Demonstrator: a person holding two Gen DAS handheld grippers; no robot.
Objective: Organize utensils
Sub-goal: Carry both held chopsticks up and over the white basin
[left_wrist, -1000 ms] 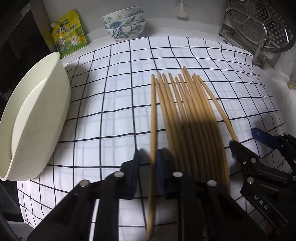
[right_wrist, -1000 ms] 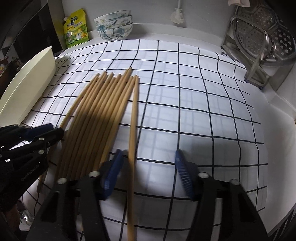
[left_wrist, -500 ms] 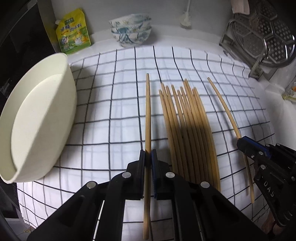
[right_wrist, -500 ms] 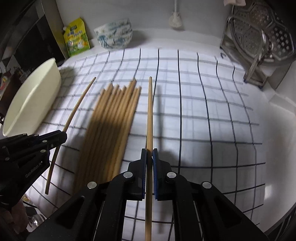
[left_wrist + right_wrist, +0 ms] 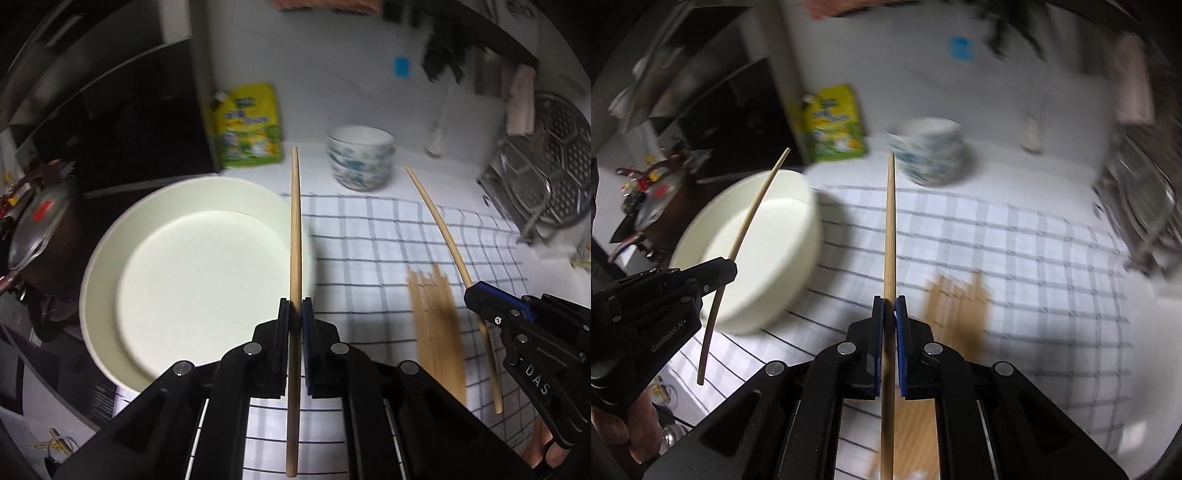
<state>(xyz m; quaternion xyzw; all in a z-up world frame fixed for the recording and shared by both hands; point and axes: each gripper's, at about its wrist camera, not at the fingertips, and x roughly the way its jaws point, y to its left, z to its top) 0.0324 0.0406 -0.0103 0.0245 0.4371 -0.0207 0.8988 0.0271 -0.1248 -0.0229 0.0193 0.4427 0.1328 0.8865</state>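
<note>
the left gripper (image 5: 294, 317) is clamping 1 long bamboo chopstick (image 5: 294, 236) above the round cream basin (image 5: 110, 258); the right gripper (image 5: 889, 314) is pinching another bamboo chopstick (image 5: 889, 229).

One pale wooden chopstick (image 5: 294, 240) stands lengthwise up the frame's centre, a second (image 5: 439, 225) slants at right, and the remaining chopsticks (image 5: 434, 314) lie bundled lower right on the checked cloth.

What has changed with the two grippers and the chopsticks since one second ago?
Both grippers closed, each on one chopstick, and lifted it off the cloth: the left gripper carries its chopstick toward the white basin, the right gripper raises the other. The remaining chopsticks stayed on the cloth.
</note>
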